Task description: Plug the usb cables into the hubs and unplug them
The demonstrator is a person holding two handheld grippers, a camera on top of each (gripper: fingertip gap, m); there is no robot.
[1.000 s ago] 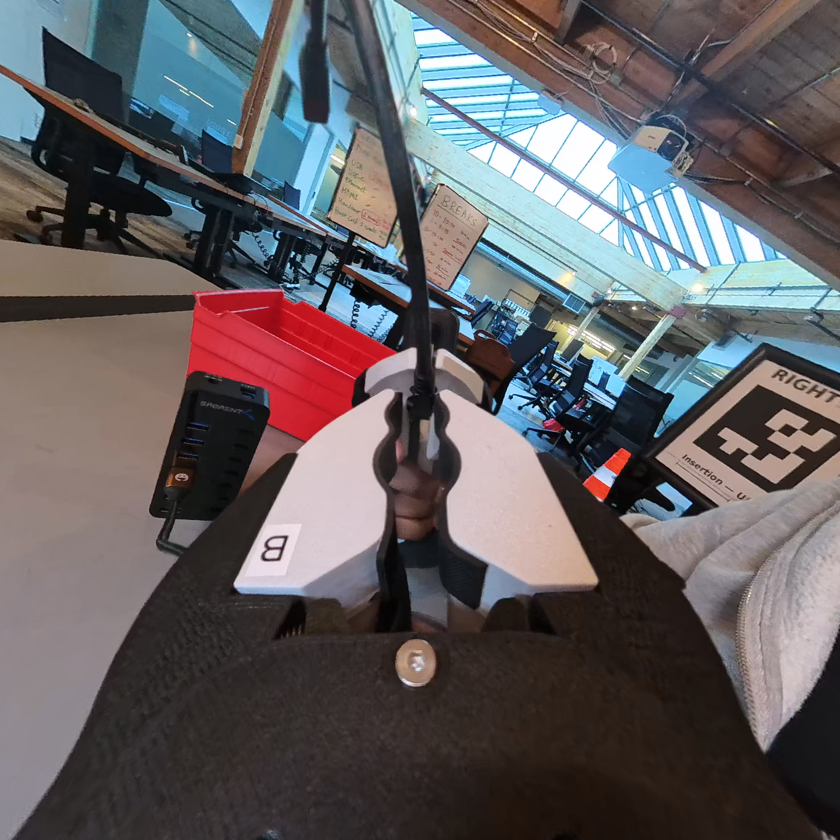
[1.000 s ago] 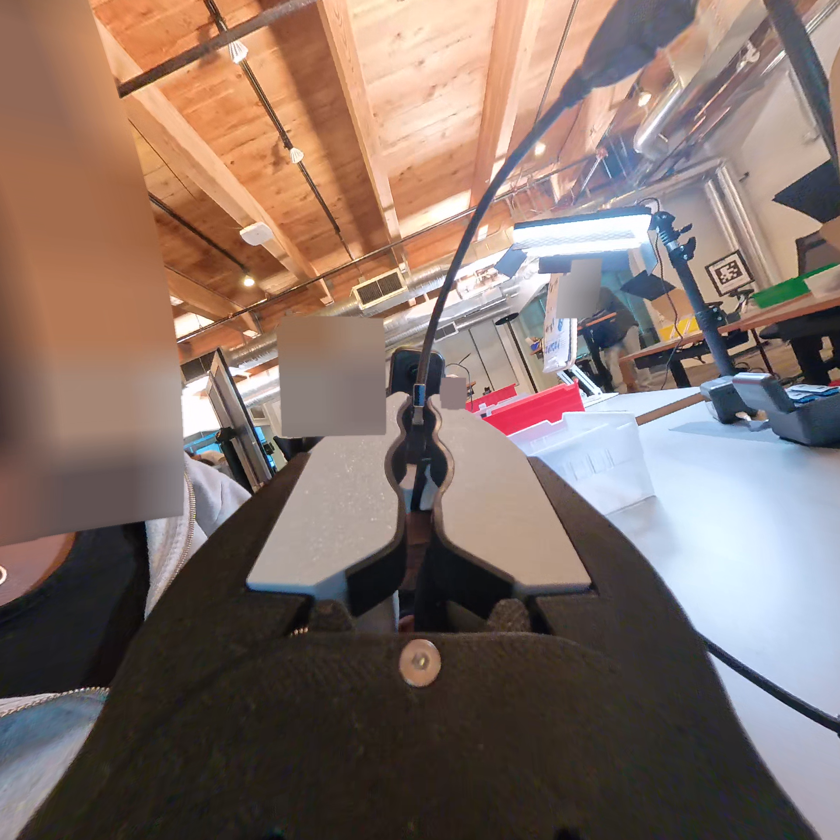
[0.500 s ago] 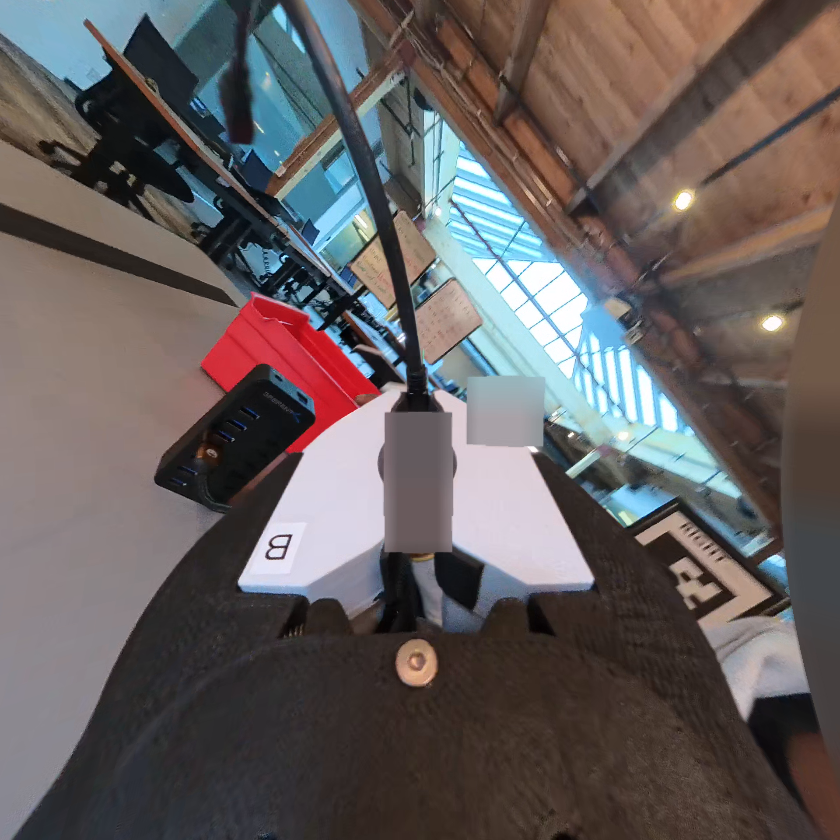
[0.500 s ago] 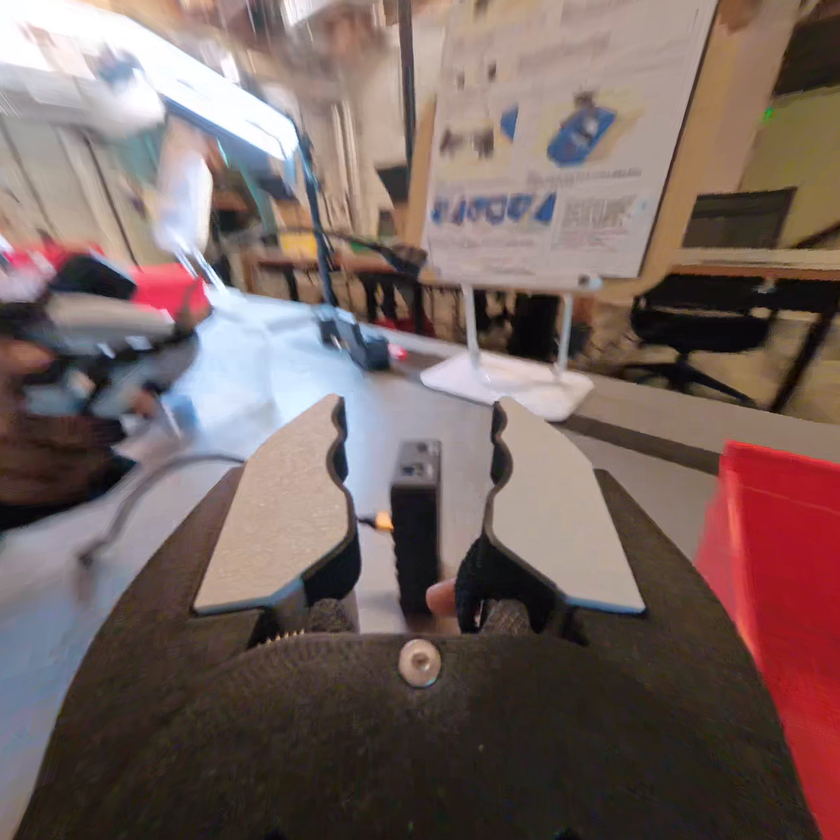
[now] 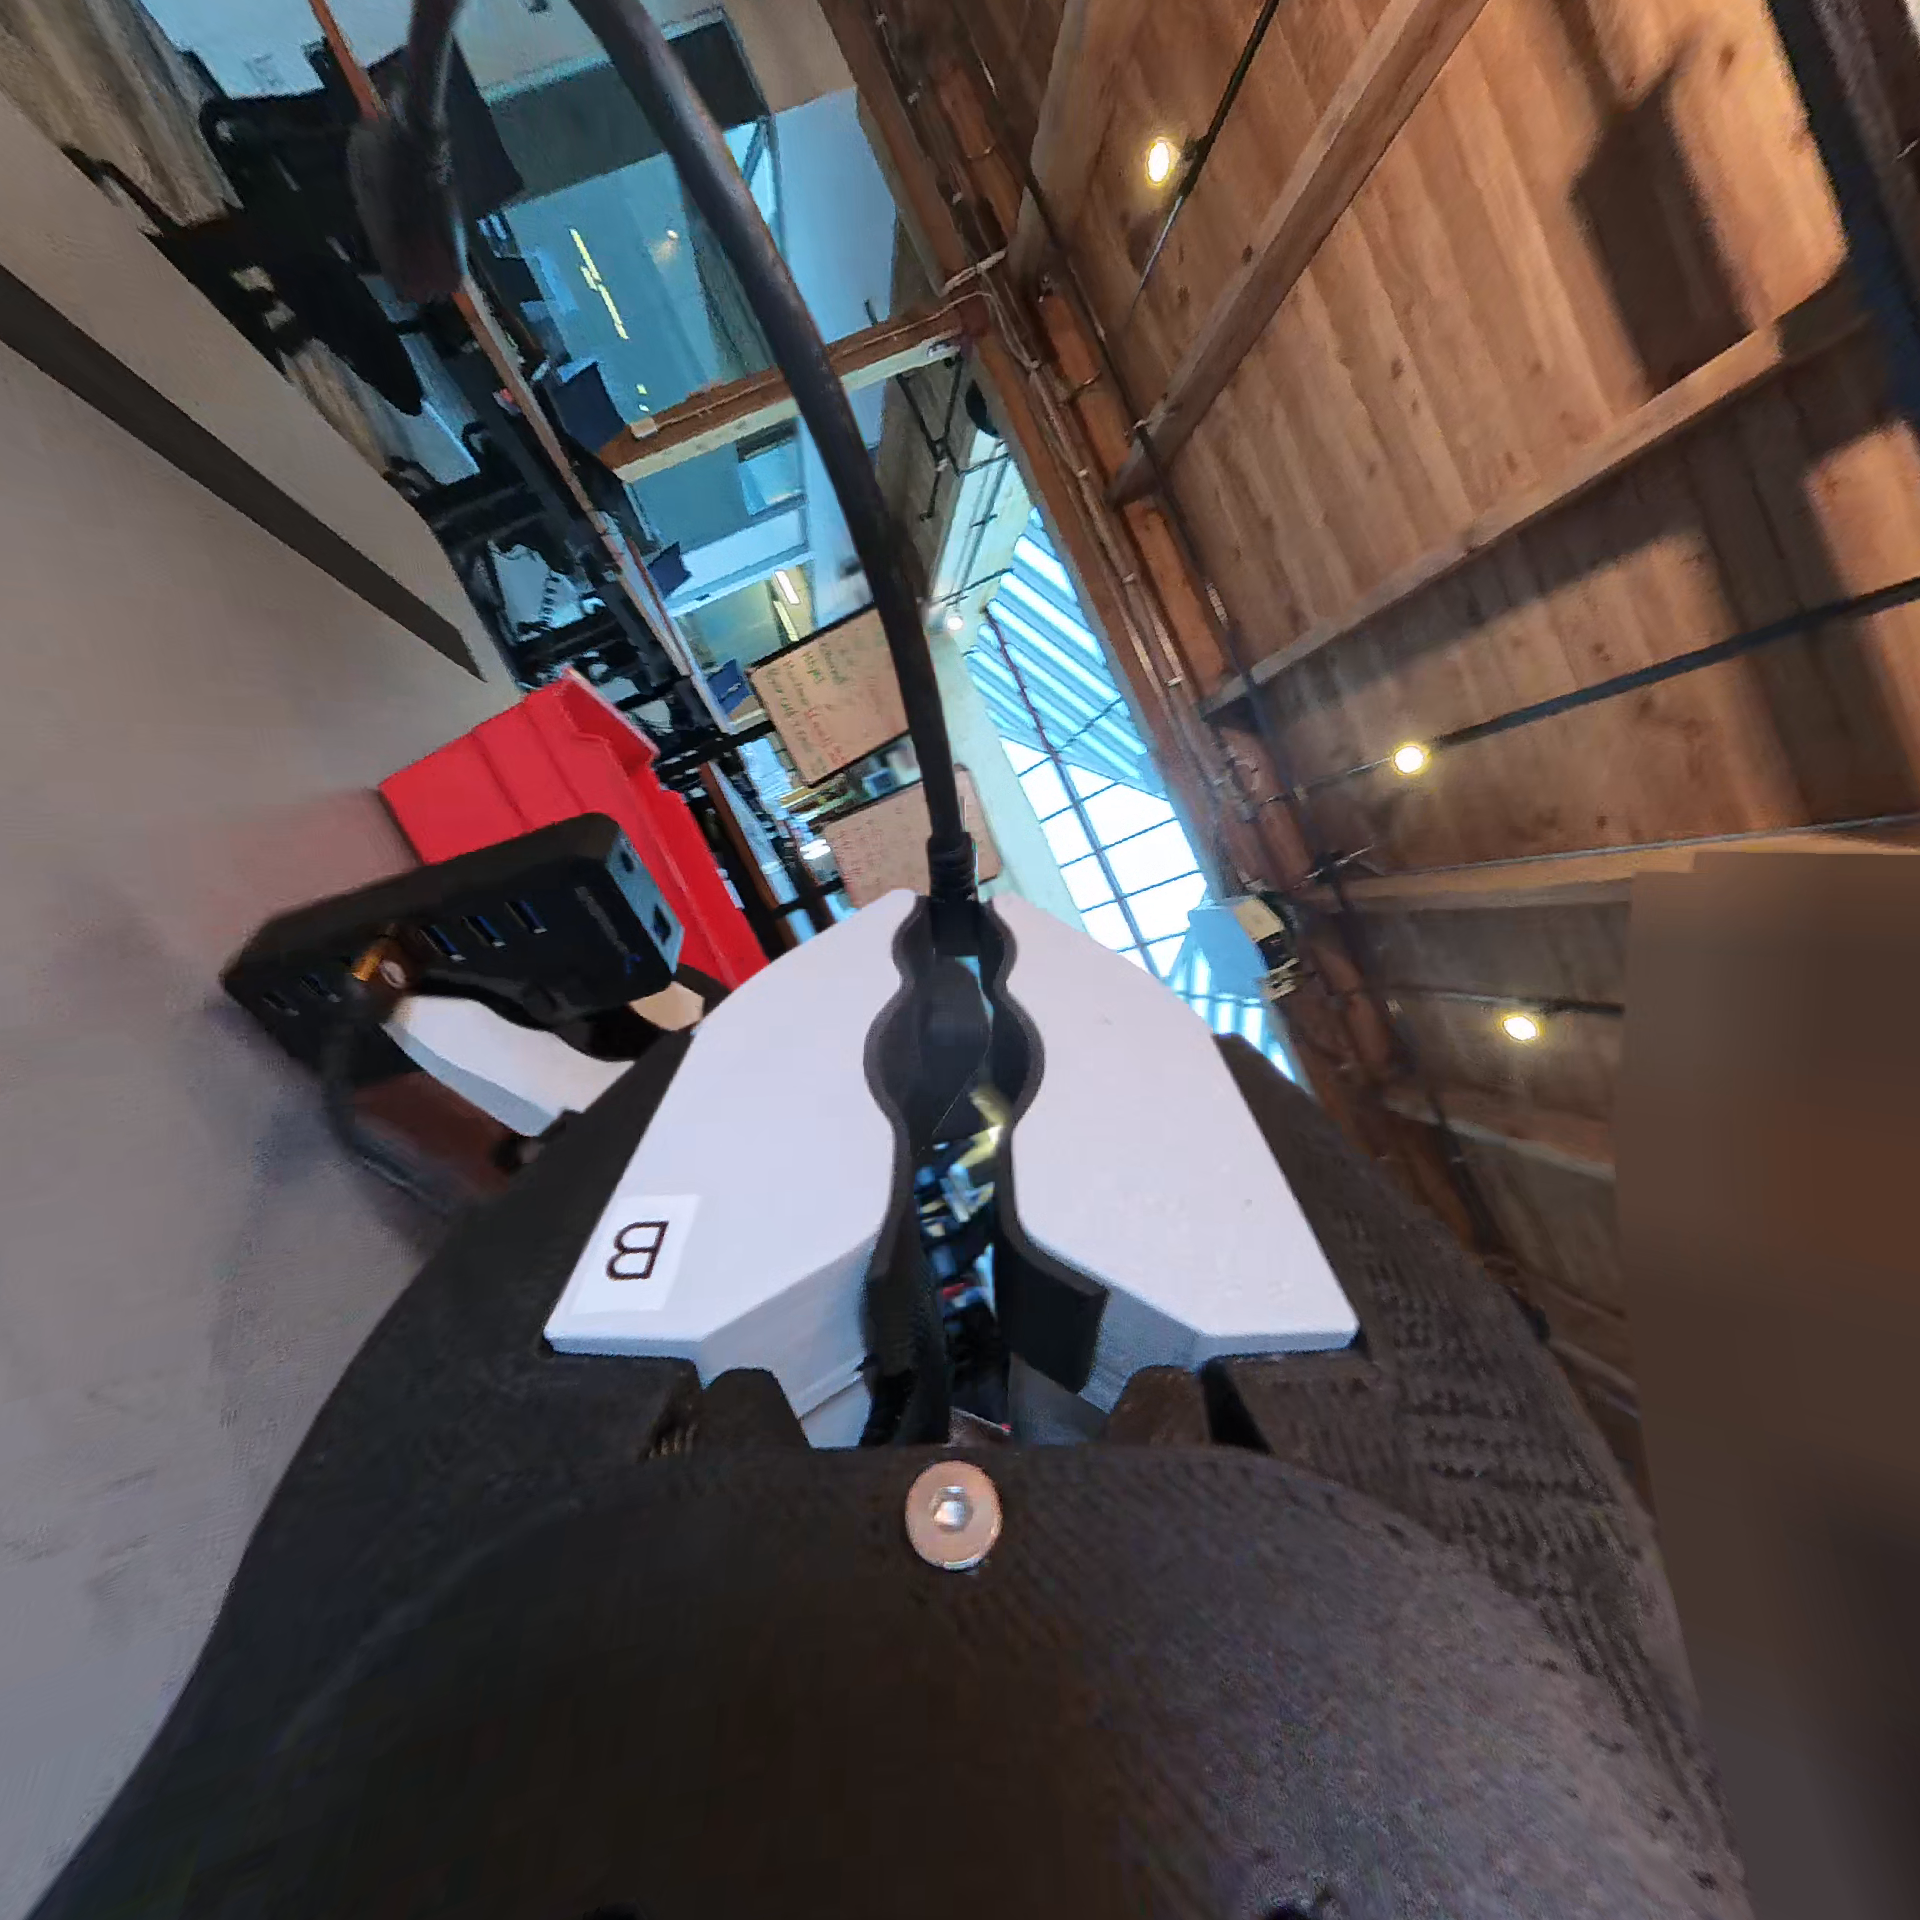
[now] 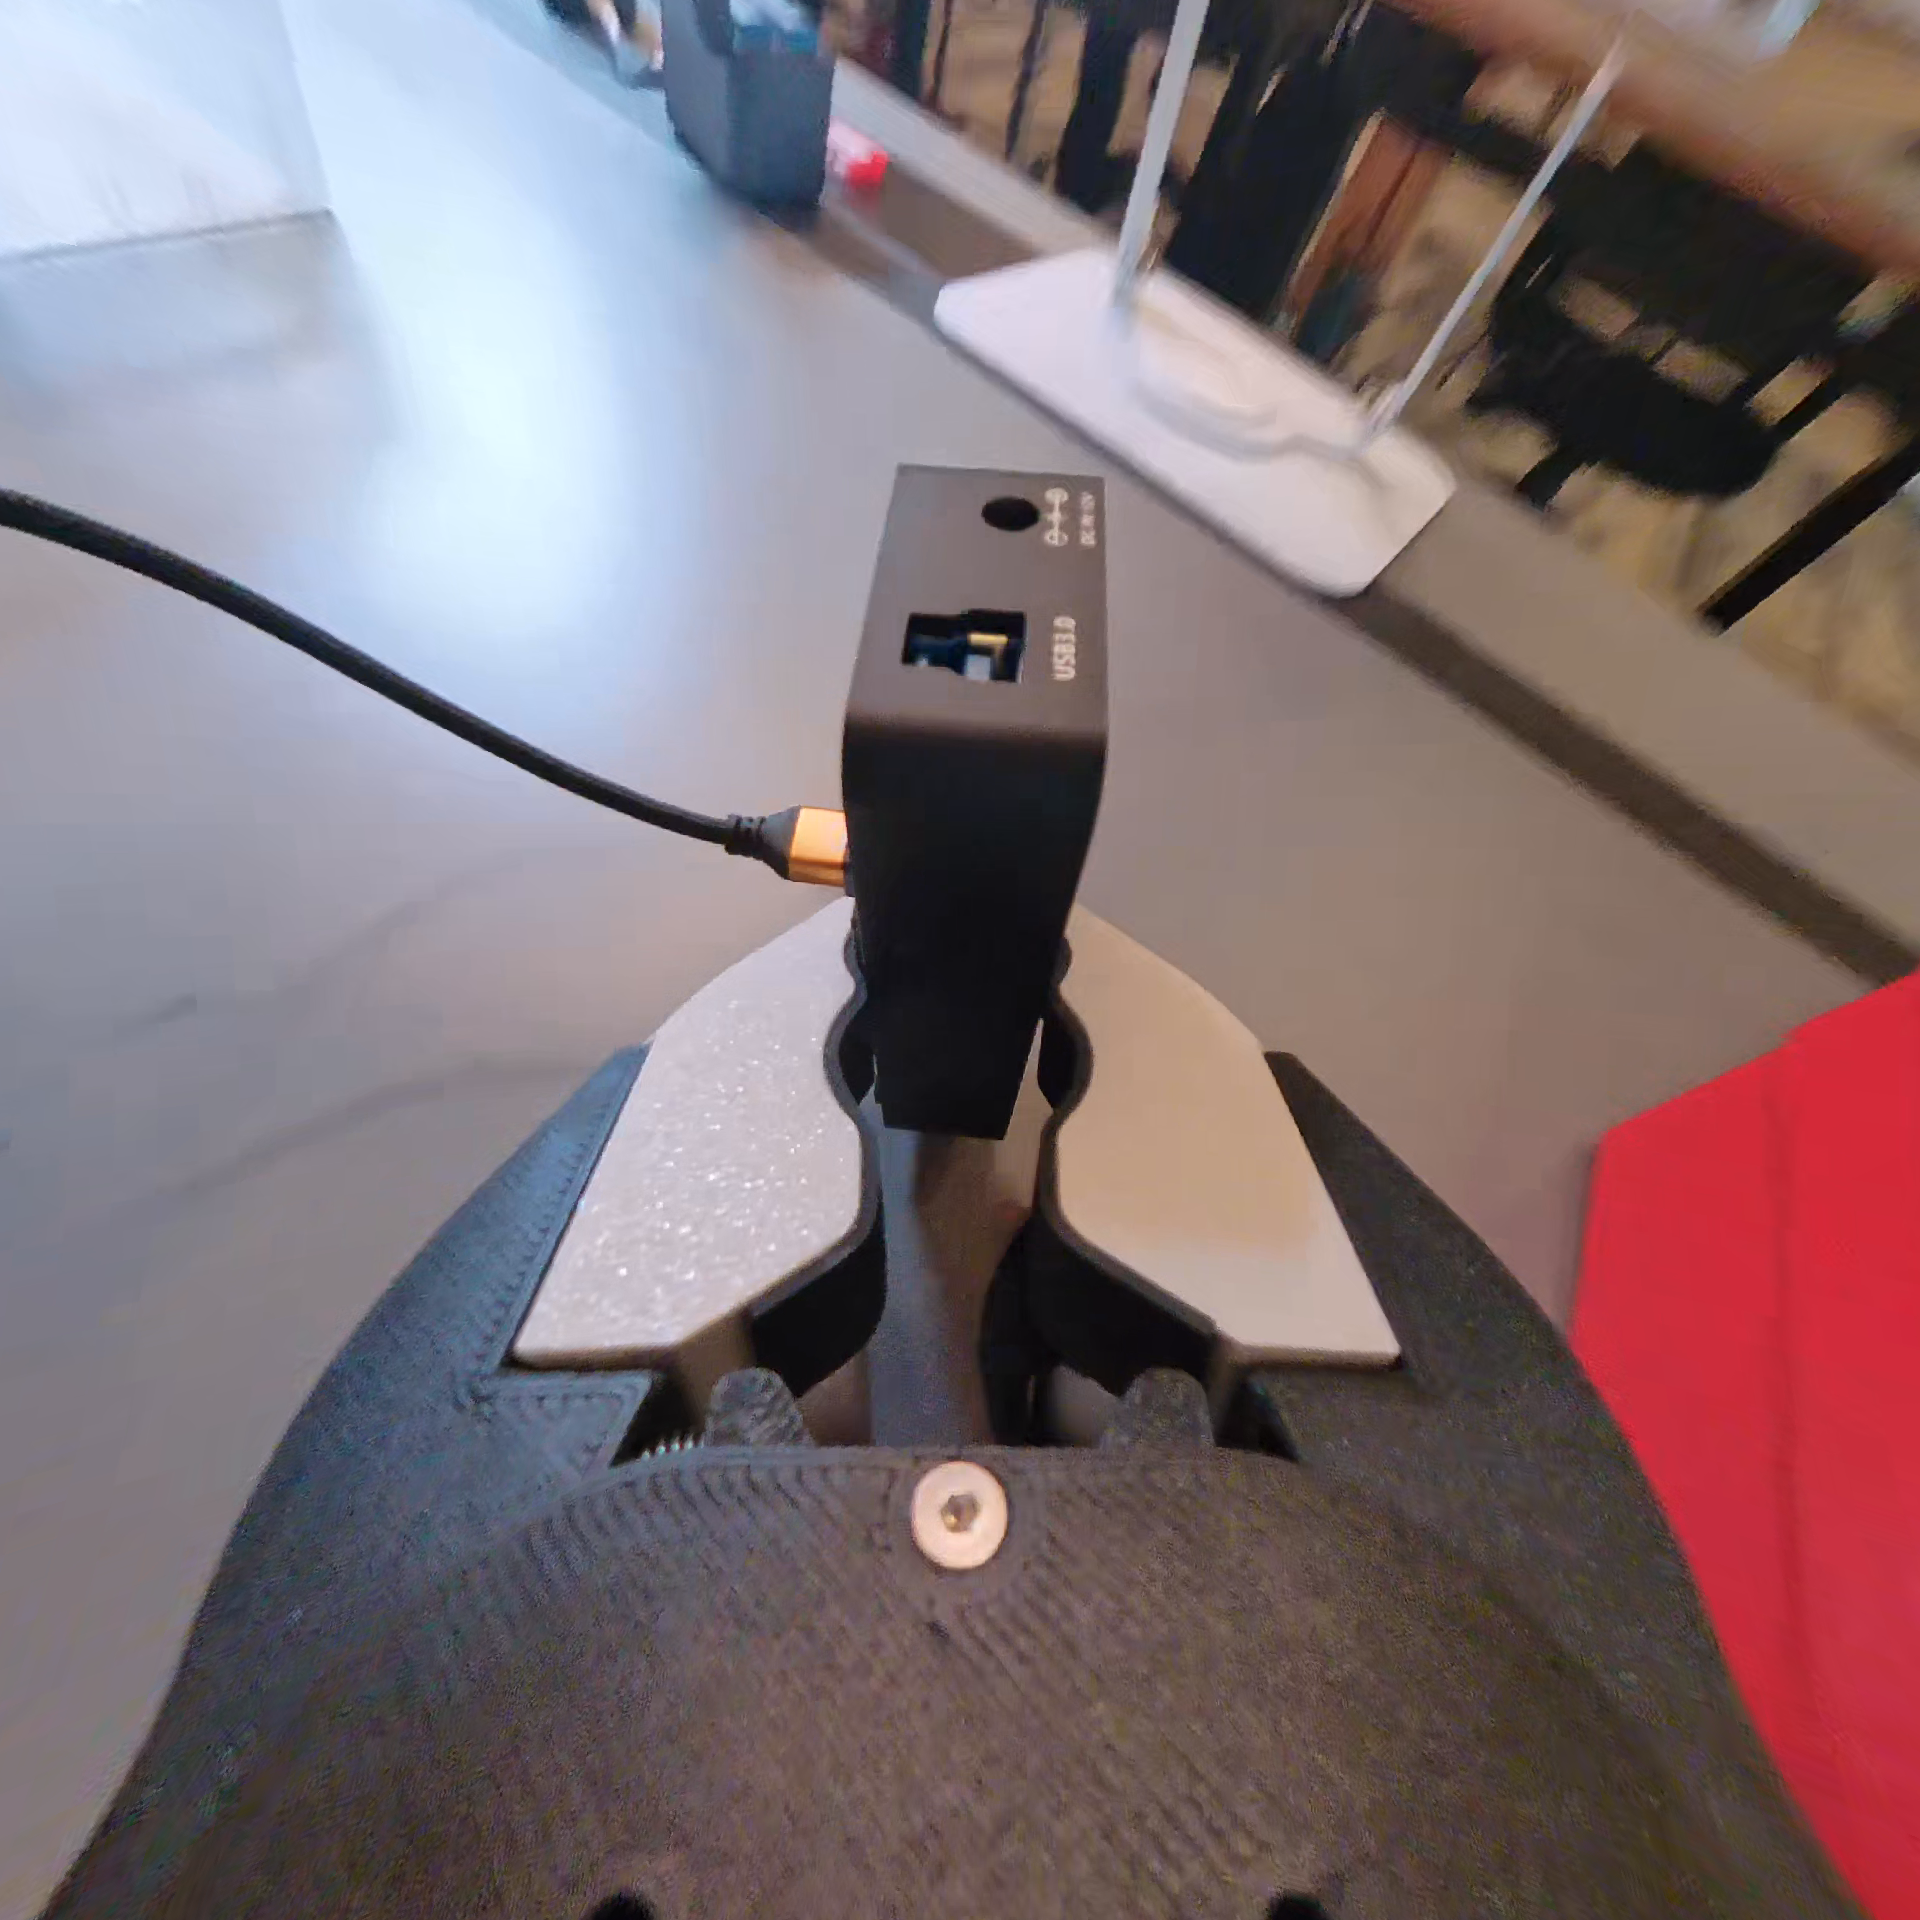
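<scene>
My left gripper [image 5: 951, 920] is shut on a thick black USB cable [image 5: 831, 468] that arcs up and back over it; the cable's free plug [image 5: 405, 208] hangs blurred at the top left. My right gripper [image 6: 956, 935] is shut on the near end of a black USB hub [image 6: 977, 748], whose end face shows a blue port. A braided cable [image 6: 364, 665] with a gold plug [image 6: 816, 847] is plugged into the hub's left side. In the left wrist view the hub [image 5: 468, 930] lies to the left, with the right gripper's white fingers [image 5: 478, 1049] around it.
A red bin stands behind the hub in the left wrist view [image 5: 540, 769] and at the right edge of the right wrist view [image 6: 1766, 1351]. A white stand base [image 6: 1195, 416] and a dark device [image 6: 748, 135] sit at the grey table's far side. The tips of one gripper are about 20 centimetres away from the tips of the other.
My right gripper let go of the black cable, opened, swung down to the hub and shut on it. My left gripper kept hold of the cable and tilted over to one side.
</scene>
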